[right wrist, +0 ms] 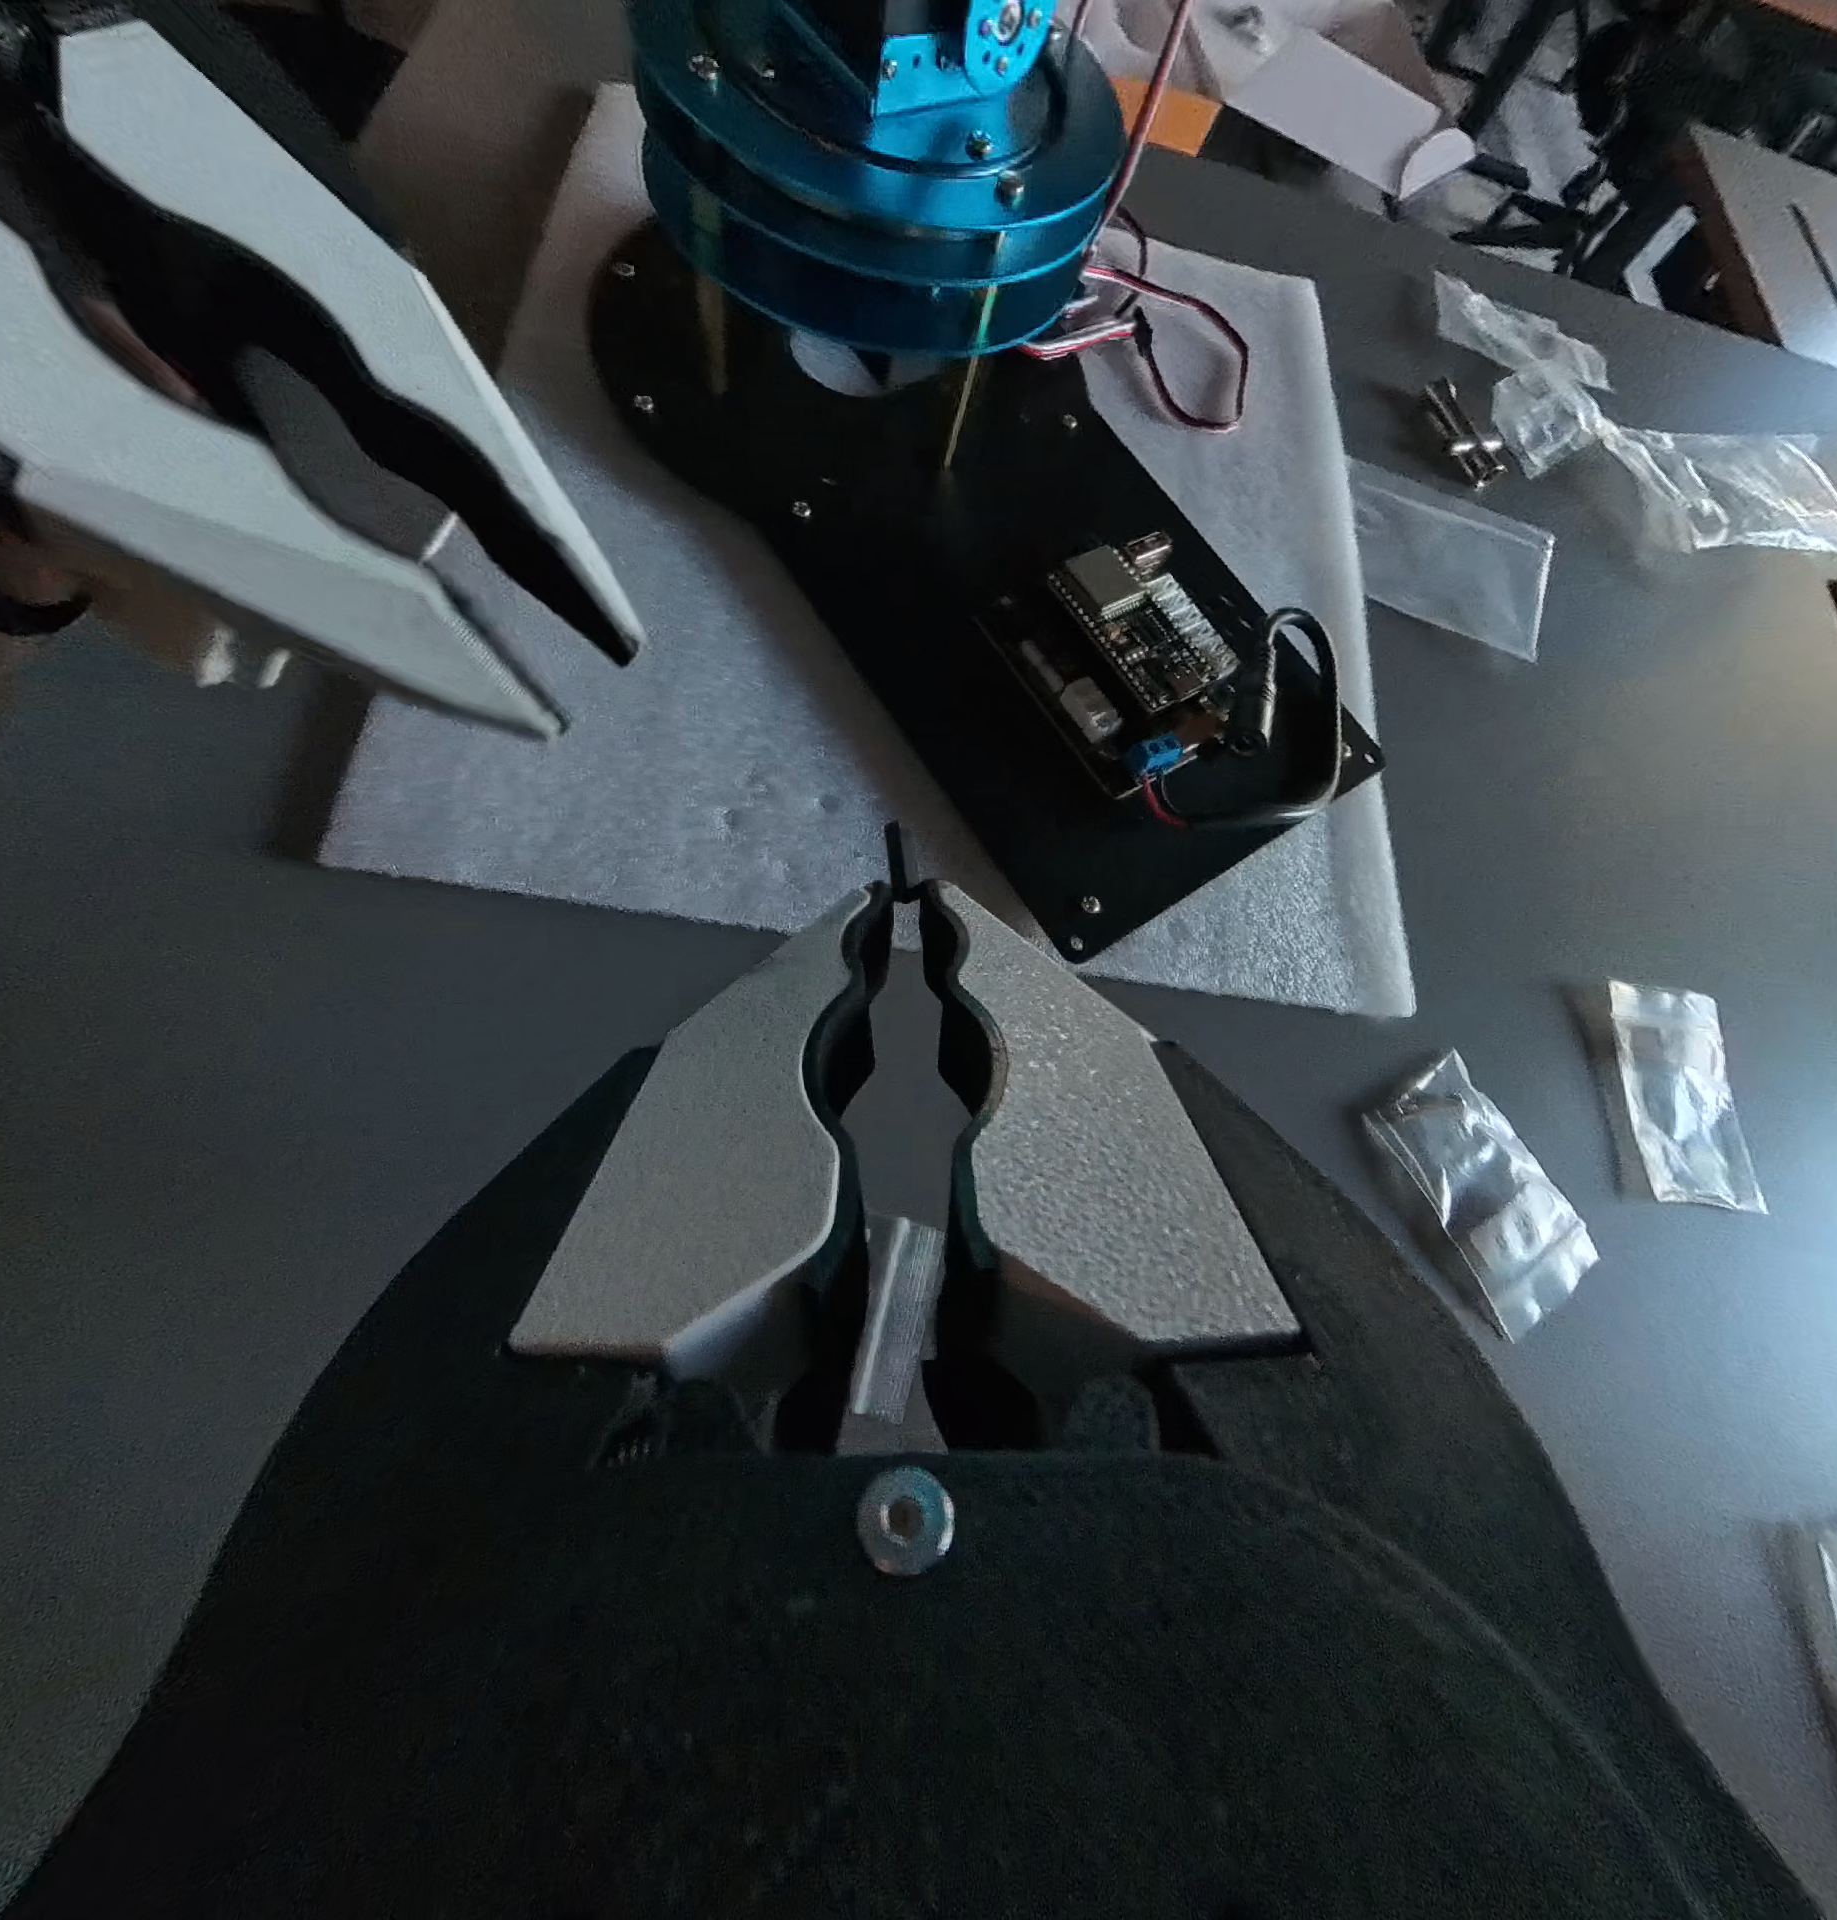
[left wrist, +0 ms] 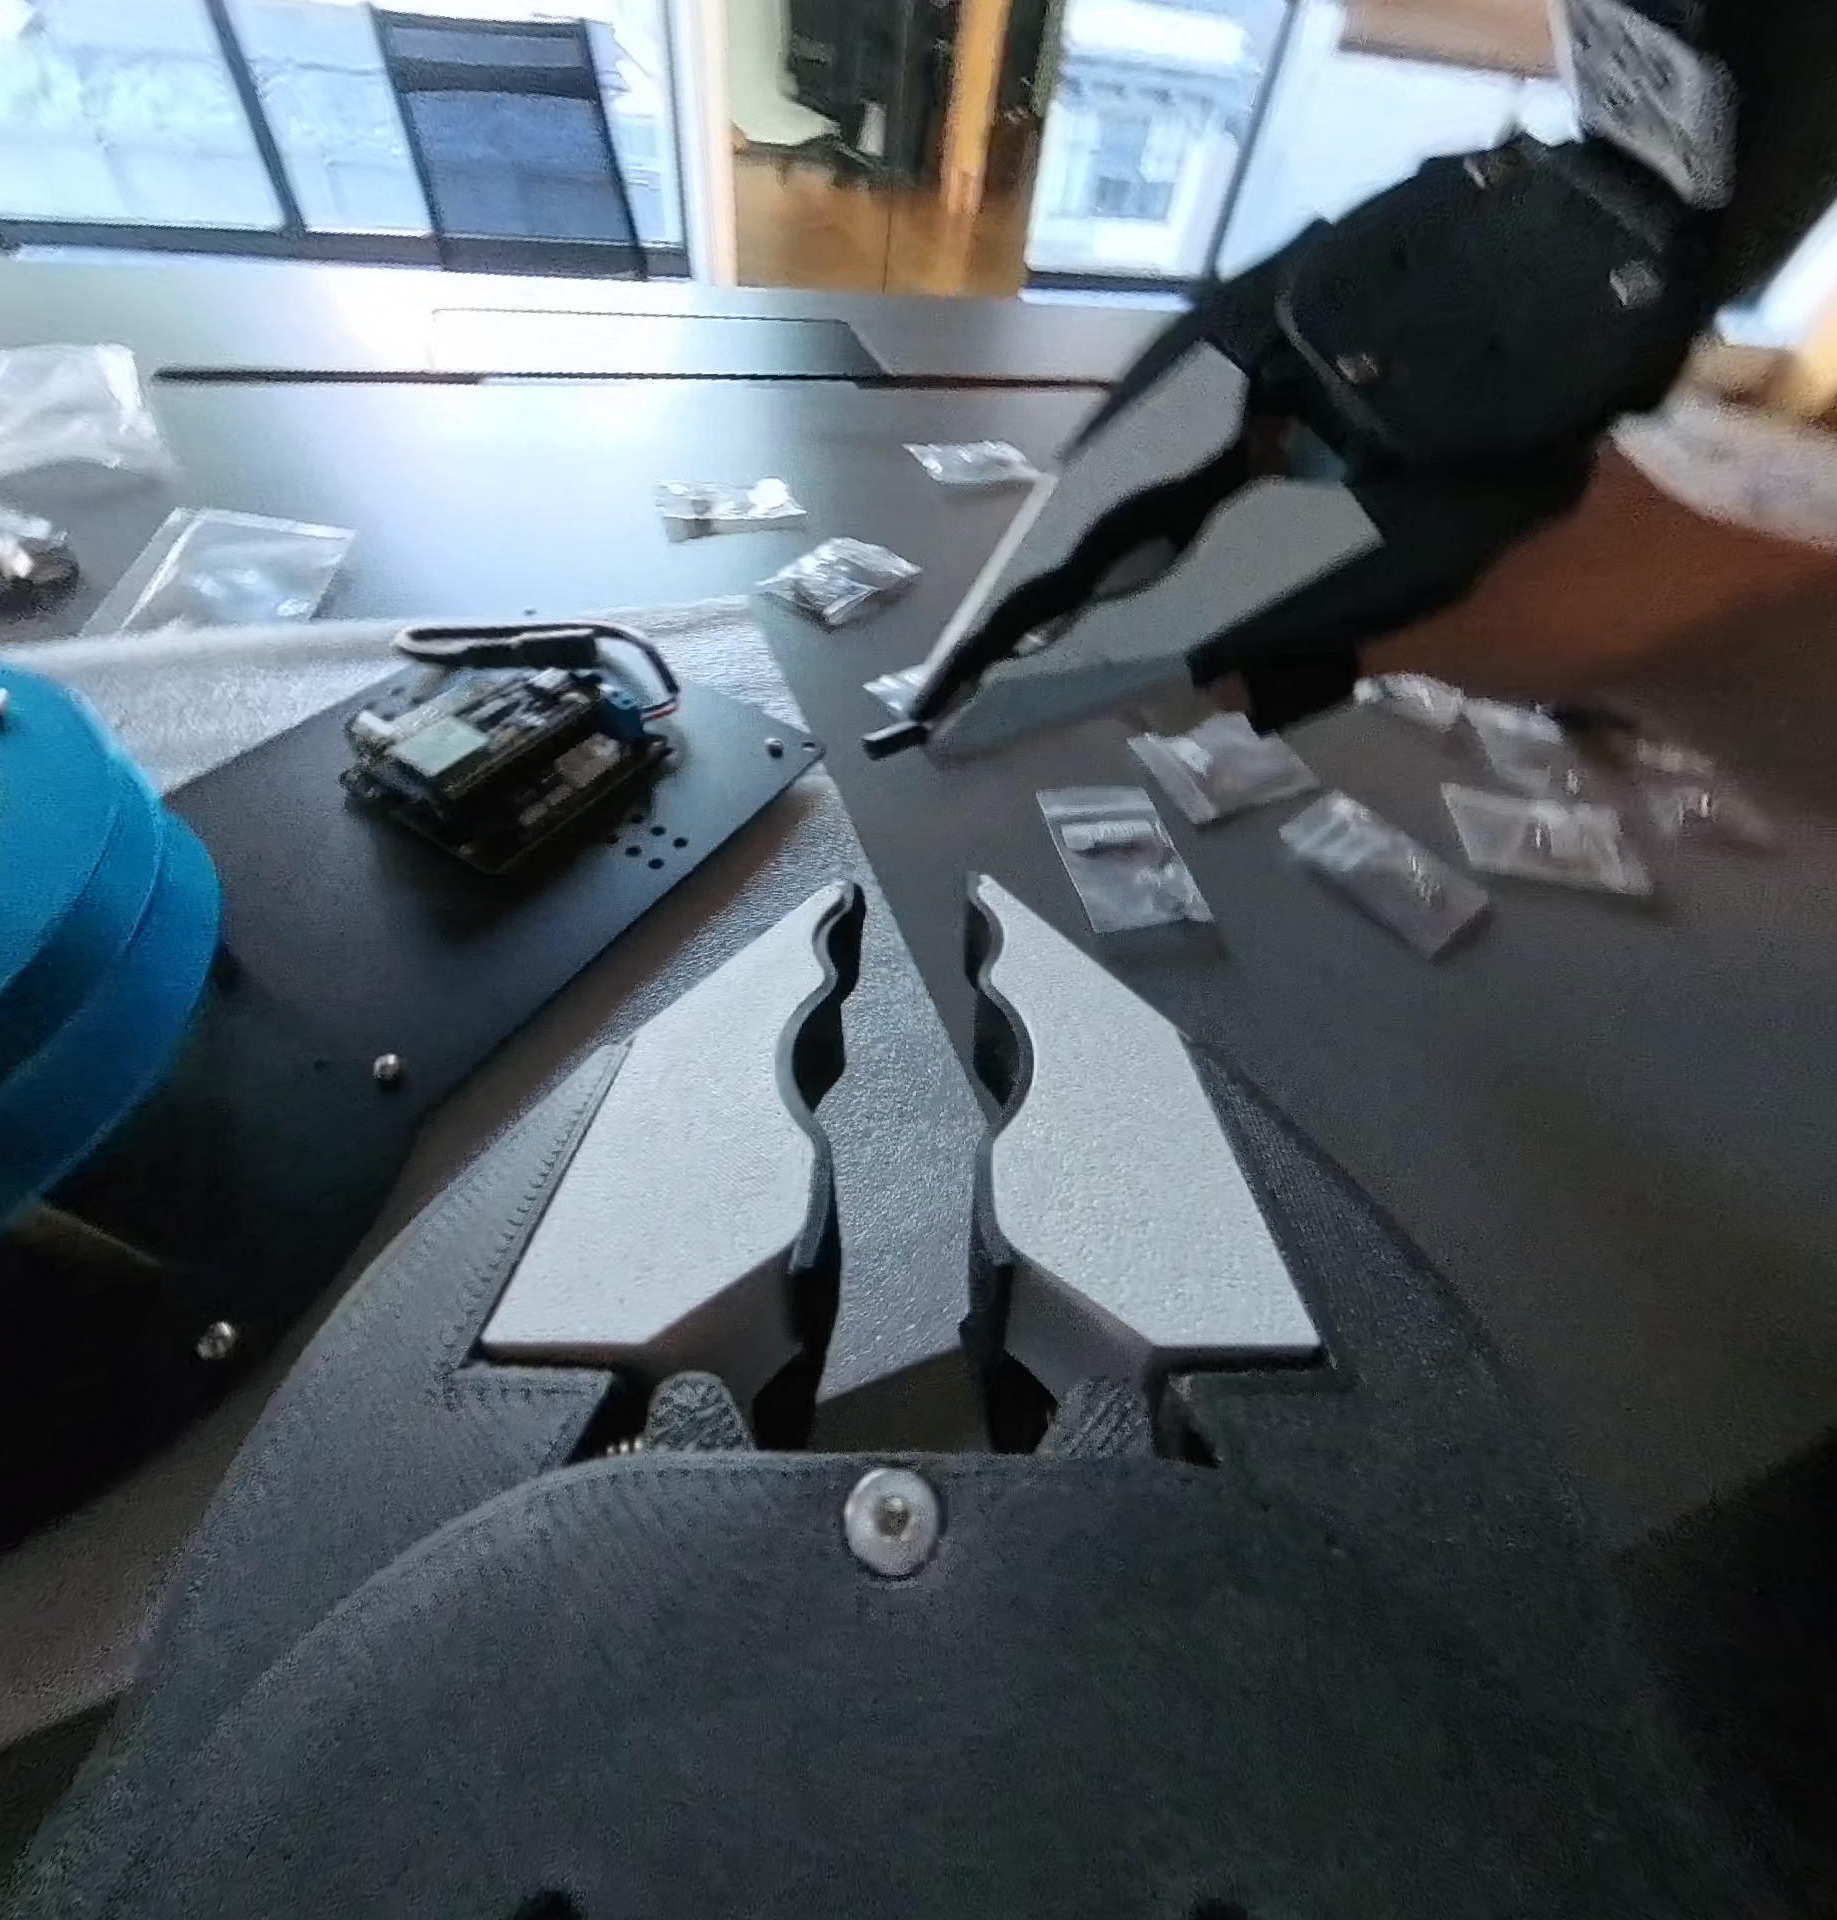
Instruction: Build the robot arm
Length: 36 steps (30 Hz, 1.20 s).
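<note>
Two hand-held grippers show over the dark desk [left wrist: 1413, 1143]. At lower centre of the right wrist view, the right hand-held gripper [right wrist: 901, 896] is clamped on a small black part [right wrist: 901, 860] that juts from its tips above the white foam sheet [right wrist: 633, 800]. The black base plate [right wrist: 893, 582] with its circuit board [right wrist: 1132, 655] lies just beyond, upper right. The left hand-held gripper [left wrist: 916, 883] stands apart and empty, near a clear bag [left wrist: 1122, 857] to its right.
</note>
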Motion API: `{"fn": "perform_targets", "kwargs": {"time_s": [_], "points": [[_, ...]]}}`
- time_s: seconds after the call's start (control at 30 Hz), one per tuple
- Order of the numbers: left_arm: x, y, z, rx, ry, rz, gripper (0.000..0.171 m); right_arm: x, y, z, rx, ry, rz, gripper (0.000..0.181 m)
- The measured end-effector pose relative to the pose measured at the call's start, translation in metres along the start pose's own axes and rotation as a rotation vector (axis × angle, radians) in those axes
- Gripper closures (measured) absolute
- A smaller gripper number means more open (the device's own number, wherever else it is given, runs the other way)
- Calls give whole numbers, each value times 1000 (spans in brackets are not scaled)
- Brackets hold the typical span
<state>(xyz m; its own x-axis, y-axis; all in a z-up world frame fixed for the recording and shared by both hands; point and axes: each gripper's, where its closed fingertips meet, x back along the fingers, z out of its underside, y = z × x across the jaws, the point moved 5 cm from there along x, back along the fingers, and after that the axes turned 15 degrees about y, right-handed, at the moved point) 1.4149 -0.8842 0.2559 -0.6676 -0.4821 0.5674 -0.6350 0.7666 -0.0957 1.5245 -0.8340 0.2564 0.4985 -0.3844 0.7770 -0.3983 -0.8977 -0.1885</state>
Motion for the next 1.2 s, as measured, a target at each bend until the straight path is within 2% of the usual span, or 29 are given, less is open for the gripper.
{"fn": "perform_targets", "kwargs": {"time_s": [0.07, 0.13, 0.3, 0.5, 0.57, 0.6, 0.8, 0.83, 0.9, 1.0, 1.03, 1.13, 1.2], "points": [[-1, -4, 2, -156, 49, -11, 147, -4, 1, -1, 23, 6, -58, 177], [-3, 2, 0, -324, 81, -122, 140, -12, 2, -2, 3, 29, -142, 177], [-18, 14, -3, -709, 210, -291, 140, -19, 7, -15, -95, 63, -365, 177], [-37, 17, -2, -919, 301, -322, 150, -24, 10, -23, -193, 133, -521, 177], [-43, 18, -1, -954, 328, -339, 154, -25, 11, -22, -194, 155, -519, 177], [-45, 17, 0, -967, 338, -336, 167, -27, 10, -21, -194, 173, -511, 177], [-50, 17, 1, -857, 317, -335, 168, -27, 5, -20, -213, 172, -499, 177], [-48, 18, -1, -801, 293, -323, 168, -25, 4, -22, -215, 135, -506, 175], [-42, 18, -5, -647, 228, -286, 169, -12, 0, -35, -195, -32, -510, 156], [-27, 14, -16, -388, 60, -208, 169, 17, -9, -50, -172, -376, -433, 157], [-21, 14, -19, -318, 1, -186, 169, 22, -10, -52, -193, -436, -444, 159], [-6, 11, -29, -209, -141, -157, 169, 17, -4, -49, -230, -442, -562, 159], [-2, 8, -32, -210, -182, -161, 169, 13, 0, -49, -227, -449, -601, 160]]}}
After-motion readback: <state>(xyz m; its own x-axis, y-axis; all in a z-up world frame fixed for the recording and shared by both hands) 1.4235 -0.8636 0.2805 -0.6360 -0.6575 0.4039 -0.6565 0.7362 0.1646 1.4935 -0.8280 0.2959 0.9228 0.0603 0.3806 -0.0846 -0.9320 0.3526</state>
